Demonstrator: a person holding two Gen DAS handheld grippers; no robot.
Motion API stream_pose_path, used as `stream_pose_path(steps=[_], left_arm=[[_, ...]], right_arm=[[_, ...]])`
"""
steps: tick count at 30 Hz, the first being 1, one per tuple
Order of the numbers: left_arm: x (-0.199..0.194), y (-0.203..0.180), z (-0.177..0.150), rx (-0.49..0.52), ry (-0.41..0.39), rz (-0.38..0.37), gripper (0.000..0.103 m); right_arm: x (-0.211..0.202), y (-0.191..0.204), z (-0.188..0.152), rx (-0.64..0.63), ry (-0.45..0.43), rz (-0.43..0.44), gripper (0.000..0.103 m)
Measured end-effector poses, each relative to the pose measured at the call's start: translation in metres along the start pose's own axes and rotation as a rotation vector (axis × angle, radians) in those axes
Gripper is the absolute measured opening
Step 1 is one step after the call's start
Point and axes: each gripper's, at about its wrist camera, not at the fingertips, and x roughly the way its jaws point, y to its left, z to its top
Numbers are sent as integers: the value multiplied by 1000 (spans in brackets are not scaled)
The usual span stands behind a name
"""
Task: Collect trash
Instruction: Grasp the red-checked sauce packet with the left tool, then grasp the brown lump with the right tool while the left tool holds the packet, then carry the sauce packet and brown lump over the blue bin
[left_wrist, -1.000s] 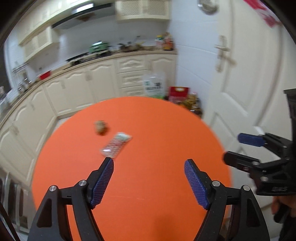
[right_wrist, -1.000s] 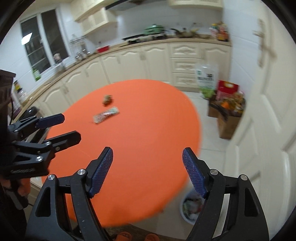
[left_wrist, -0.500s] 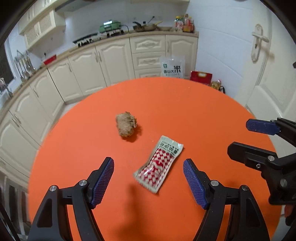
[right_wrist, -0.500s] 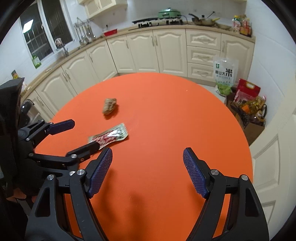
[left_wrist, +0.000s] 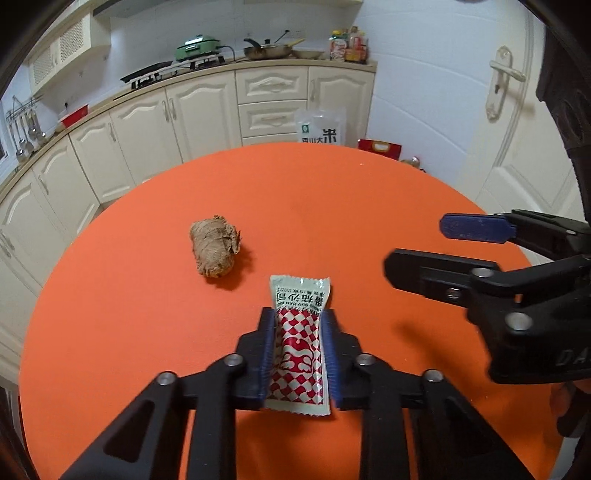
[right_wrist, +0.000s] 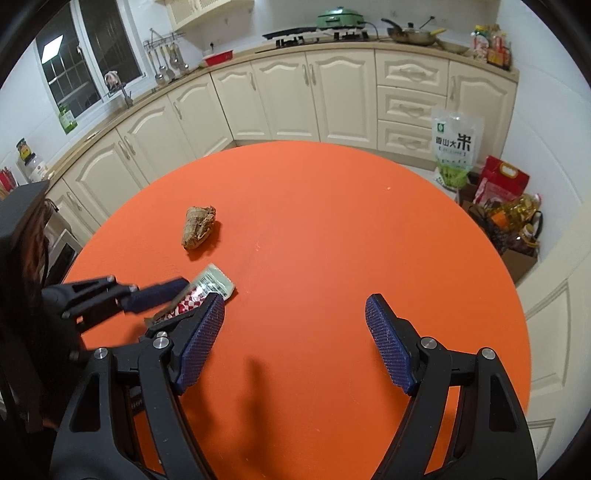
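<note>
In your left wrist view, the left tongs (left_wrist: 297, 325) have just closed on the sauce packet (left_wrist: 300, 347) lying on the orange desk (left_wrist: 332, 206), its long axis running straight away from you along the fingers. In your right wrist view, the right tongs (right_wrist: 295, 325) stand open and empty; the packet (right_wrist: 207, 290) lies at their left, pointing up-right.

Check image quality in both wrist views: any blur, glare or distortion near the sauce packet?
Left wrist view: the red-and-white checkered sauce packet is sharp, the round orange table shows no glare, and fisheye bending curves the cream cabinets. Right wrist view: the left gripper is slightly smeared beside the packet; the brown crumpled lump casts a soft shadow.
</note>
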Motion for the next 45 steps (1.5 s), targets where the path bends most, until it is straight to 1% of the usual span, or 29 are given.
stream_pose_path(steps=[2, 5, 8, 11, 14, 17, 19, 22, 25, 27, 28, 29, 30, 31, 33, 35, 38, 41, 45], left_arm=[[-5, 10, -5, -20, 3, -3, 14], [-17, 27, -15, -64, 9, 2, 13], [-31, 52, -24, -122, 15, -3, 13], [-43, 76, -32, -168, 4, 11, 13], [-55, 86, -38, -188, -10, 33, 13], [-59, 95, -41, -212, -16, 51, 13], [-58, 103, -42, -227, -18, 76, 13], [-57, 98, -45, -243, -15, 77, 14], [-59, 87, -45, -240, -19, 82, 14], [-60, 88, -47, -241, -20, 89, 14], [-62, 87, -49, -244, -21, 92, 14], [-62, 86, -52, -247, -20, 90, 14], [-62, 86, -52, -248, -19, 91, 14], [-64, 83, -52, -247, -18, 94, 14], [-62, 82, -47, -245, -16, 96, 14], [-63, 78, -45, -242, -16, 103, 14], [-71, 64, -44, -227, -21, 98, 14], [-84, 41, -43, -211, -30, 97, 14], [-101, 0, -45, -173, -42, 86, 14]], right_arm=[[3, 6, 3, -5, 2, 1, 77], [10, 20, 10, -28, 9, 7, 77], [17, 36, 17, -54, 14, 17, 77], [28, 51, 27, -80, 22, 28, 77], [39, 68, 36, -111, 29, 30, 77], [51, 82, 43, -132, 36, 28, 77], [60, 91, 46, -139, 43, 34, 77], [73, 100, 49, -158, 55, 27, 76], [84, 110, 51, -183, 60, 16, 69], [89, 114, 52, -200, 69, 2, 56], [92, 115, 52, -206, 75, -4, 43], [94, 116, 52, -211, 82, -22, 34], [93, 118, 50, -224, 71, -45, 34], [91, 119, 48, -235, 68, -43, 33], [83, 115, 42, -227, 65, -15, 33], [72, 111, 37, -228, 55, -16, 33], [48, 103, 29, -208, 37, 17, 33], [18, 95, 11, -200, 18, 32, 33], [-23, 83, -16, -184, -9, 53, 33]])
